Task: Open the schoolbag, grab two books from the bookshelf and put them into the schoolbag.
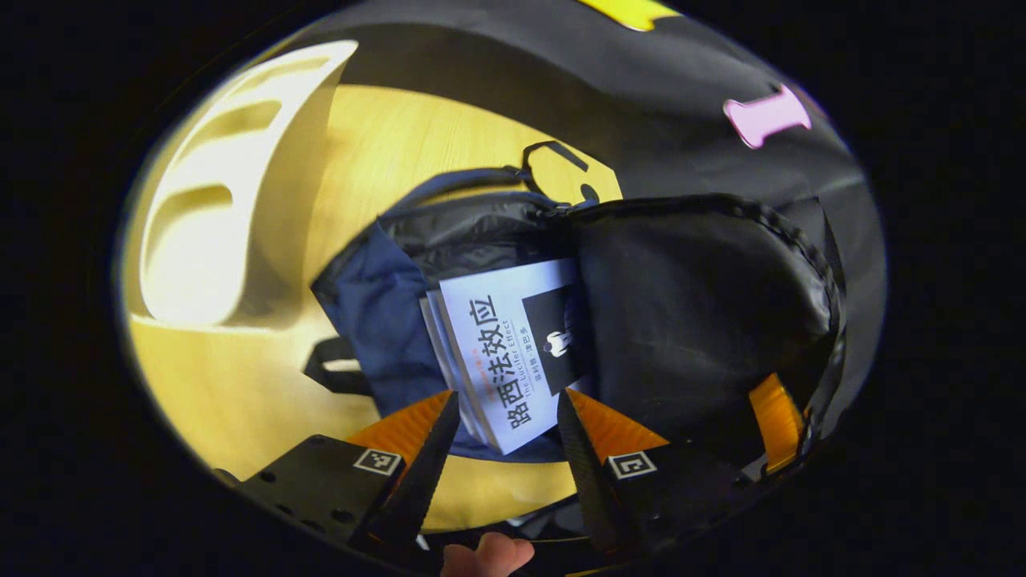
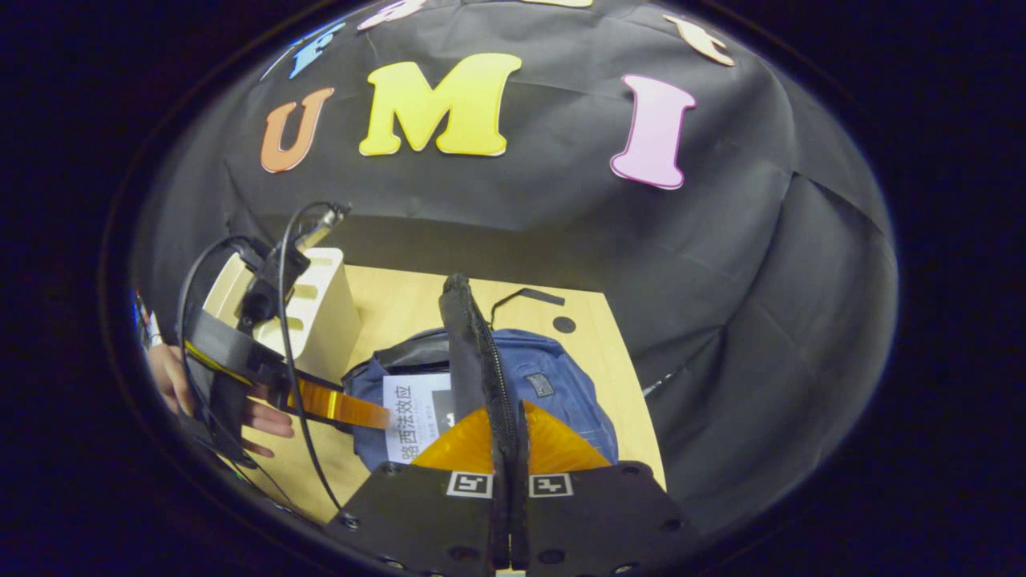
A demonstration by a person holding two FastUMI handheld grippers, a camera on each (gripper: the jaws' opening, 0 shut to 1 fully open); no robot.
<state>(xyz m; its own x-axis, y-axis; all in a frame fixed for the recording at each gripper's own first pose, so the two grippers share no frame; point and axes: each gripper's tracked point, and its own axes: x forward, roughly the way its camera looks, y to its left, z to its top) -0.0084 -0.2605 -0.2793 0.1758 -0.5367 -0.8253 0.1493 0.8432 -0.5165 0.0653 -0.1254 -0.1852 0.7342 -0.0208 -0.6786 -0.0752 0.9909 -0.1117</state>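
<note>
The right tongs (image 2: 510,433) are clamped on the schoolbag's black flap (image 2: 473,344), holding it upright, most likely so the mouth stays open for loading. The blue schoolbag (image 1: 377,312) lies on the wooden tabletop (image 1: 401,136) beside a pale bookshelf (image 1: 232,200). Books (image 1: 505,344) lie in its opening, partly under the flap and sticking out towards the left tongs (image 1: 506,425), whose fingers stand apart on either side of the top book's near edge, gripping nothing. Pushing the books deeper looks like the remaining job.
</note>
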